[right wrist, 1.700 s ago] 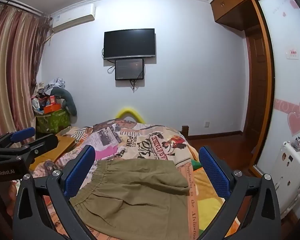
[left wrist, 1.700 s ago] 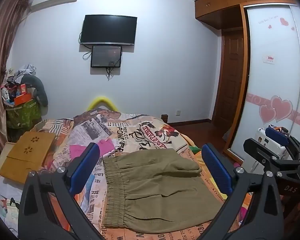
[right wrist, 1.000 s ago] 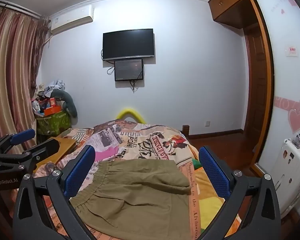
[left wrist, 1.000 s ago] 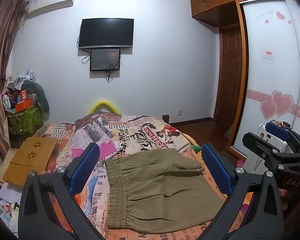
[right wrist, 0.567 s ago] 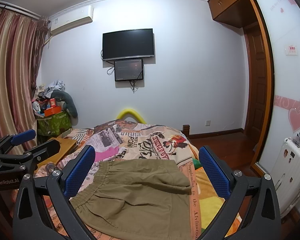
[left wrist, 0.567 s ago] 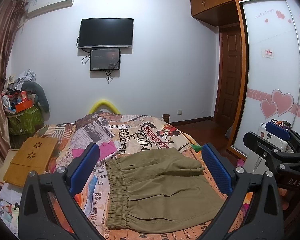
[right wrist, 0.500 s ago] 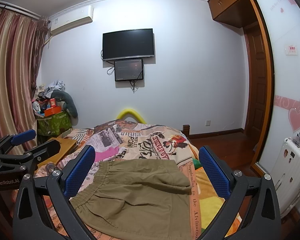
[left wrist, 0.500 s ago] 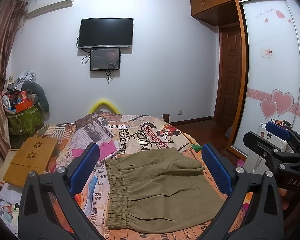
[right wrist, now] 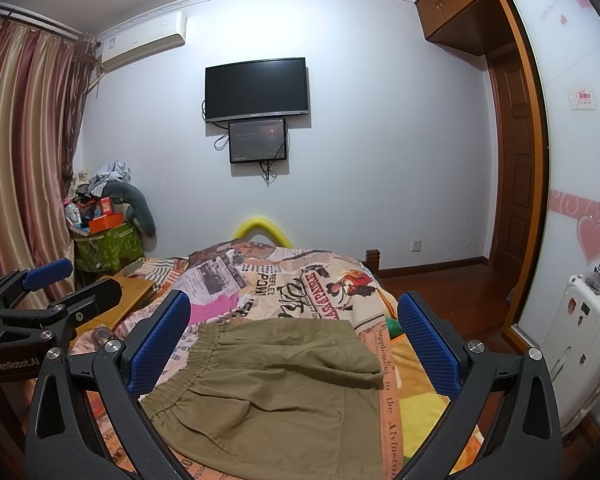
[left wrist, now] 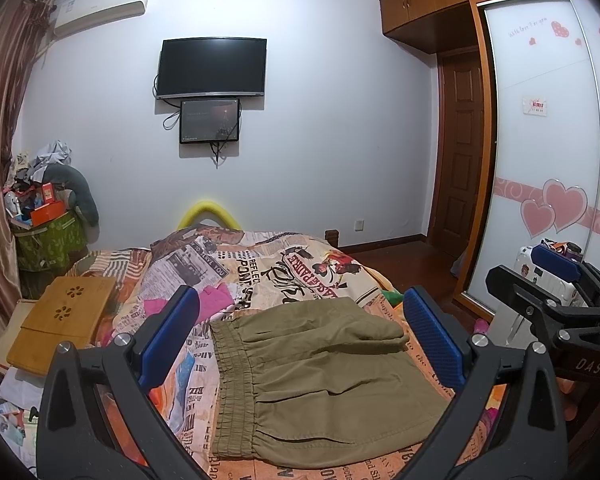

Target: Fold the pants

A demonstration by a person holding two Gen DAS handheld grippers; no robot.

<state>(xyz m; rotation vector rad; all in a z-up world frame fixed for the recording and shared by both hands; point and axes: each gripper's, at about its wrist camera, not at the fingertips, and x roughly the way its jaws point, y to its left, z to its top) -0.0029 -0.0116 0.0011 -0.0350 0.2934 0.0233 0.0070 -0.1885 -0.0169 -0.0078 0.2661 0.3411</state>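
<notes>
Olive-green pants (left wrist: 320,384) lie folded into a compact rectangle on the bed, elastic waistband to the left; the same pants (right wrist: 276,388) fill the lower middle of the right wrist view. My left gripper (left wrist: 300,336) hovers above them, open, blue pads wide apart and empty. My right gripper (right wrist: 294,340) is also open and empty, held above the pants. The right gripper (left wrist: 556,292) shows at the right edge of the left wrist view, and the left gripper (right wrist: 48,300) at the left edge of the right wrist view.
The bed has a newspaper-print cover (left wrist: 268,268) with a pink cloth (left wrist: 216,300) on it. A wooden lap tray (left wrist: 60,320) sits left of the bed. A white suitcase (right wrist: 580,344) and wardrobe (left wrist: 548,160) stand to the right; a cluttered green bin (left wrist: 48,236) is at back left.
Both grippers have lifted and drawn back slightly from the pants, then held still. The pants have not moved.
</notes>
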